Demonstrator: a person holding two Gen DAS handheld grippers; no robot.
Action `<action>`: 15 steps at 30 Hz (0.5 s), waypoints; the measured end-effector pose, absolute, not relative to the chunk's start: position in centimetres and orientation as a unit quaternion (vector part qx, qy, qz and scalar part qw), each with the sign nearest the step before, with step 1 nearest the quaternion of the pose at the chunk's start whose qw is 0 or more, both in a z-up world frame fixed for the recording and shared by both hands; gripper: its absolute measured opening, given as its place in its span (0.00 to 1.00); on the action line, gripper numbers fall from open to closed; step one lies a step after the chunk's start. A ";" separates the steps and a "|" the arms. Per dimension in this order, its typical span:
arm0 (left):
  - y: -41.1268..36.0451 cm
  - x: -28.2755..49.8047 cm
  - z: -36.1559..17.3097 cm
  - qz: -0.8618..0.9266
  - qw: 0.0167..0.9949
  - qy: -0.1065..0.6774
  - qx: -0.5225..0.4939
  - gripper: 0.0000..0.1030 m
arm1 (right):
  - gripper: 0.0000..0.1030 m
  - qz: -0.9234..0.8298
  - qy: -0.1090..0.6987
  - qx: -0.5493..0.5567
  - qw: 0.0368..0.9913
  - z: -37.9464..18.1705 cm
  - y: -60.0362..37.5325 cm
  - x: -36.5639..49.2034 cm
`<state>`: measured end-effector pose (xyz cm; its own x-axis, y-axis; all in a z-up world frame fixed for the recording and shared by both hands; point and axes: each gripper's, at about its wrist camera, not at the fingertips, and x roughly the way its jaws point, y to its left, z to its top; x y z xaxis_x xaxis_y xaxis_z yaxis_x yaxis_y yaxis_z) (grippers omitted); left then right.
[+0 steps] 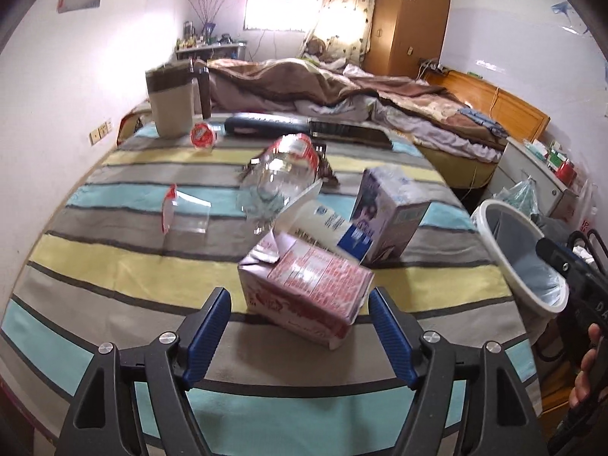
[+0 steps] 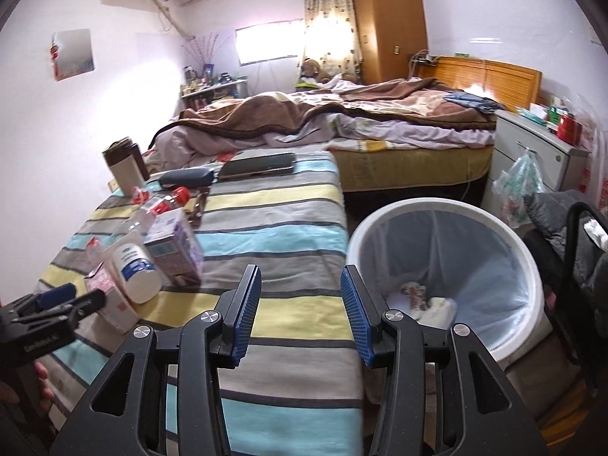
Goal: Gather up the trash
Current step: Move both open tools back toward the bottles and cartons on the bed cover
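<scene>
A pink-and-red carton [image 1: 307,288] lies on its side on the striped tablecloth [image 1: 114,266]. My left gripper [image 1: 300,298] is open, its blue pads standing on either side of the carton's near end without pressing it. Behind the carton lie a white bottle [image 1: 326,228], a purple carton [image 1: 391,212], a clear plastic bottle [image 1: 281,174] and a clear cup [image 1: 182,209]. My right gripper [image 2: 302,304] is open and empty over the table's right edge, beside the white bin [image 2: 494,220]. The bin holds a little trash [image 2: 414,292].
A beige container [image 1: 171,102], a dark case [image 1: 266,125] and a black flat device [image 1: 349,133] sit at the table's far end. Beyond is a bed [image 2: 380,121]; a white cabinet [image 2: 532,144] and a dark chair [image 2: 577,250] stand right of the bin.
</scene>
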<state>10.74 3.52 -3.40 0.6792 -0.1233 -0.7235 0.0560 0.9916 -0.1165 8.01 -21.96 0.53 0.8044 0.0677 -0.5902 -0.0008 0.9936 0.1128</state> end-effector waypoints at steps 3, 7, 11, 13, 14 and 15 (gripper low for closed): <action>4.1 10.7 -3.8 -0.044 0.915 0.397 -0.045 0.72 | 0.45 0.029 0.314 0.047 0.948 0.6 -21.0 8.1; 5.1 10.8 -4.4 -0.044 0.910 0.410 -0.050 0.72 | 0.45 0.040 0.320 0.041 0.946 0.4 -20.1 8.4; 7.1 10.5 -4.4 -0.020 0.911 0.408 -0.059 0.72 | 0.45 0.056 0.325 0.047 0.943 0.2 -19.3 9.0; 8.1 10.5 -4.3 -0.013 0.912 0.405 -0.065 0.72 | 0.45 0.064 0.328 0.046 0.941 0.1 -18.8 9.2; 8.5 10.4 -4.3 -0.005 0.912 0.405 -0.068 0.72 | 0.45 0.068 0.329 0.045 0.941 0.0 -18.5 9.3; 9.2 10.4 -4.2 0.003 0.912 0.403 -0.073 0.72 | 0.45 0.074 0.331 0.044 0.940 0.0 -18.1 9.5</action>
